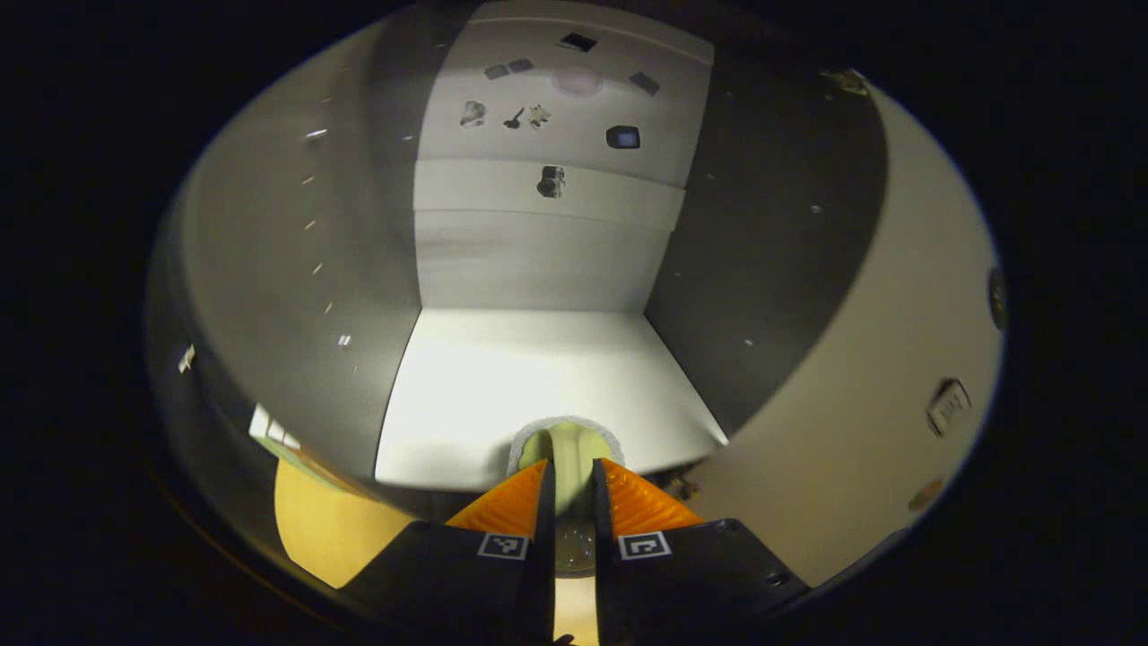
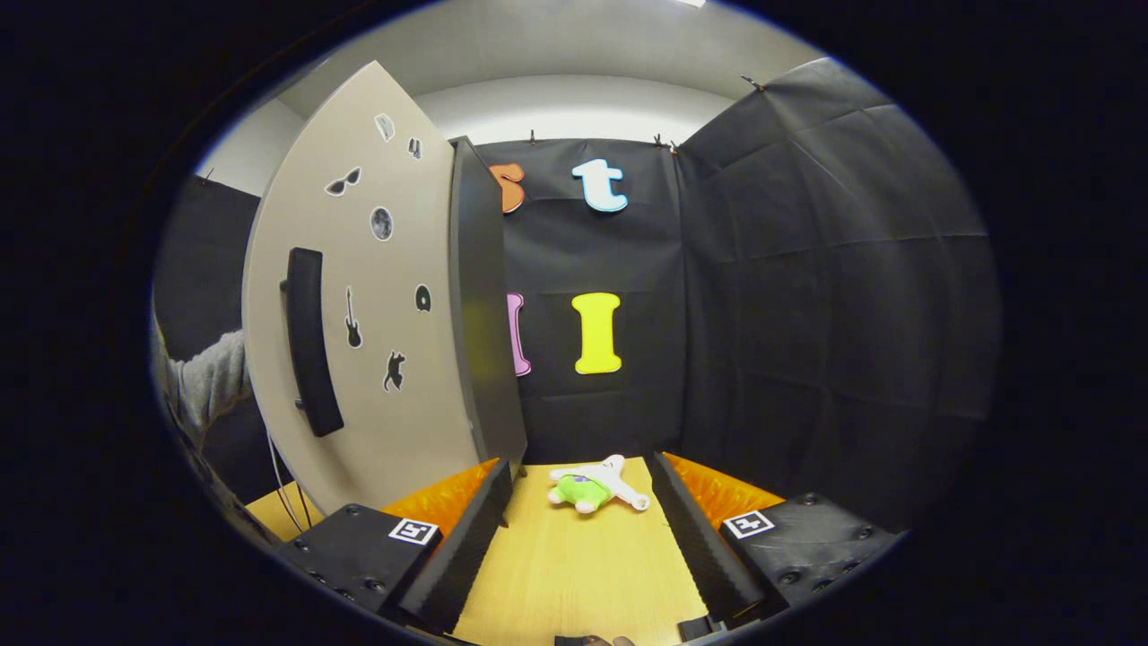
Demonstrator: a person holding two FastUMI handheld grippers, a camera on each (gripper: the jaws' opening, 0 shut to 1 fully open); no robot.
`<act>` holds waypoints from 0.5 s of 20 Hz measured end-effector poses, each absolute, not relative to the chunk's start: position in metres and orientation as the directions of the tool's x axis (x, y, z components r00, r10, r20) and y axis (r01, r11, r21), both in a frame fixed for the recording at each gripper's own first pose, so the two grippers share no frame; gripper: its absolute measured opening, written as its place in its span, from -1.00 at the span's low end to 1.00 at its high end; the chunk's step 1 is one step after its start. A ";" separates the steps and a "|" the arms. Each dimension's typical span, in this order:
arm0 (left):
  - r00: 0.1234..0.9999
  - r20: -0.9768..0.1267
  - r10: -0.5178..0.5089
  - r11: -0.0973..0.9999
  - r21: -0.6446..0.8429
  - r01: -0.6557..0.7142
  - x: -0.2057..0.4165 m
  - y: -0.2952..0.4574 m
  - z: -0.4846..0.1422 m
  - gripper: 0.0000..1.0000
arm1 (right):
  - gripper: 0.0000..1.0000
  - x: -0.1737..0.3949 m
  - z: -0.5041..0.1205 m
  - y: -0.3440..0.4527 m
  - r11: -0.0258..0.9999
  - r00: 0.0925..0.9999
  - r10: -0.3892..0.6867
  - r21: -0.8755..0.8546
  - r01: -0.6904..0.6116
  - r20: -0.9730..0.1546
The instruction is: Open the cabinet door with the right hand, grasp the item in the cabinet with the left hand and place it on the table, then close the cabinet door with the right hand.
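I judge I am at the grasp step: my left gripper point(image 1: 571, 480), bottom centre of the left gripper view, is clenched on a pale green item point(image 1: 567, 449) at the front edge of the cabinet point(image 1: 538, 260), whose lit shelf point(image 1: 538, 377) otherwise looks bare. Next, draw it out to the table point(image 2: 574, 565). My right gripper point(image 2: 578, 516) hangs released beside the open door point(image 2: 377, 359); a plush toy point(image 2: 594, 485) lies on the table.

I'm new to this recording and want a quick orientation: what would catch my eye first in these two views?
In the left gripper view, the lit white cabinet interior stands out, with the left gripper shut on a pale green item at its front edge. In the right gripper view, the open cabinet door with its dark handle and stickers stands at left. A small plush toy lies on the wooden table beyond the open right gripper.
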State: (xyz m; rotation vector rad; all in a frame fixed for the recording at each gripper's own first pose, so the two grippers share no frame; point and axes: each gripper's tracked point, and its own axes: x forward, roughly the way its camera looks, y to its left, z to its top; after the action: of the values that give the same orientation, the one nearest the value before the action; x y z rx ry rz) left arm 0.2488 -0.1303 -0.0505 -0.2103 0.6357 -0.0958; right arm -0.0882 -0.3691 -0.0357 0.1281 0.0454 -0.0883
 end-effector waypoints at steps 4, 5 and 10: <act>0.766 -0.617 -0.177 0.954 -0.299 -0.020 0.173 -0.128 -0.104 -0.56 | 0.95 -0.087 -0.036 -0.337 0.991 0.998 0.023 0.132 -0.015 -0.059; 0.757 -0.627 -0.184 0.946 -0.322 -0.037 0.159 -0.129 -0.121 -0.56 | 0.95 -0.088 -0.036 -0.333 0.991 0.997 0.039 0.130 -0.030 -0.060; 0.707 -0.678 -0.199 0.929 -0.361 -0.085 0.116 -0.141 -0.208 -0.57 | 0.94 -0.087 -0.040 -0.324 0.988 0.994 0.065 0.148 -0.052 -0.090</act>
State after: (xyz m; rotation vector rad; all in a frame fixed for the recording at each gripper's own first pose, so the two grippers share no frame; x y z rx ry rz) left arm 0.1161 -0.1412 -0.2076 -0.3848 0.7878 -0.0652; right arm -0.0867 -0.3243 -0.0404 0.1457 0.0949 0.0589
